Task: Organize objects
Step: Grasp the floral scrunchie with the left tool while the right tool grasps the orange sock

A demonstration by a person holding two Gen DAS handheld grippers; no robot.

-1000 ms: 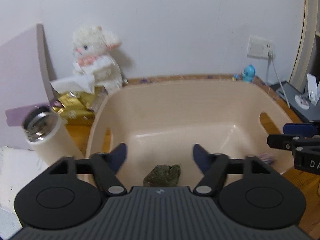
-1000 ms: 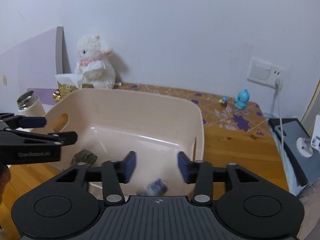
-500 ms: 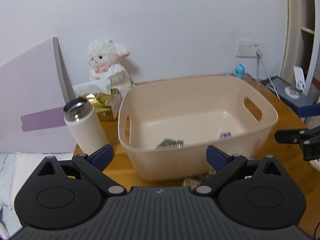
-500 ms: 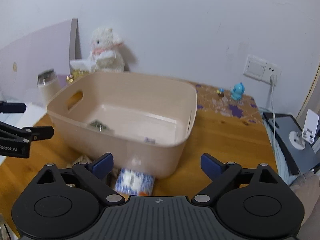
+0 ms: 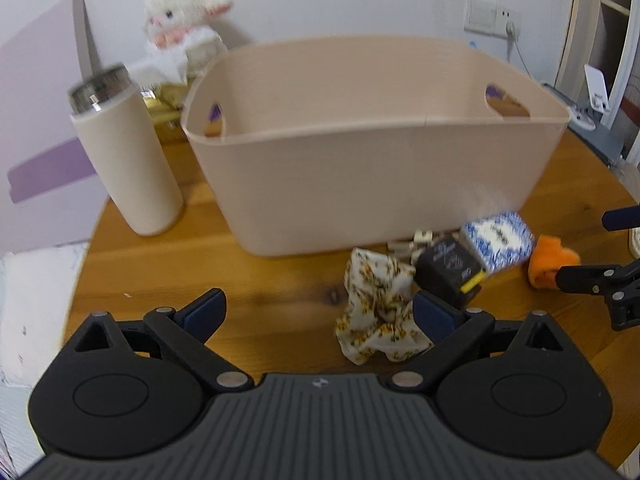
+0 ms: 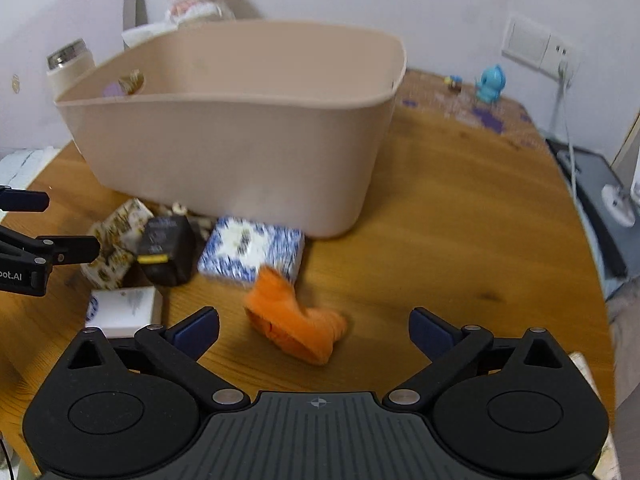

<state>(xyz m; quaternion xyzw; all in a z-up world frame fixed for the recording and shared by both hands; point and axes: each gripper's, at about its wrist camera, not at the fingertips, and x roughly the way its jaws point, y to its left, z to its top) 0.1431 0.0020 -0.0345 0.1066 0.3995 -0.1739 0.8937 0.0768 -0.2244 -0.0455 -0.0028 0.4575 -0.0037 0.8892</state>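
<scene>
A beige plastic bin (image 5: 360,152) stands on the round wooden table (image 5: 260,280); it also shows in the right wrist view (image 6: 224,136). In front of it lie a crumpled floral cloth (image 5: 380,312), a black box (image 5: 448,268), a blue-and-white patterned box (image 5: 498,242) and an orange plush piece (image 6: 294,322). A white box (image 6: 122,308) lies near the front left in the right wrist view. My left gripper (image 5: 318,314) is open and empty, just left of the floral cloth. My right gripper (image 6: 314,330) is open and empty, with the orange piece between its fingers' line.
A cream thermos (image 5: 126,152) stands left of the bin. A white plush lamb (image 5: 180,20) and gold packets (image 5: 164,108) sit behind it. A small blue figurine (image 6: 490,82), a wall socket with cable (image 6: 560,64) and a grey device (image 6: 600,196) are at the right.
Both grippers have pulled back from over the bin and dropped low to the table, opening wider. The loose objects in front of the bin have come into view.
</scene>
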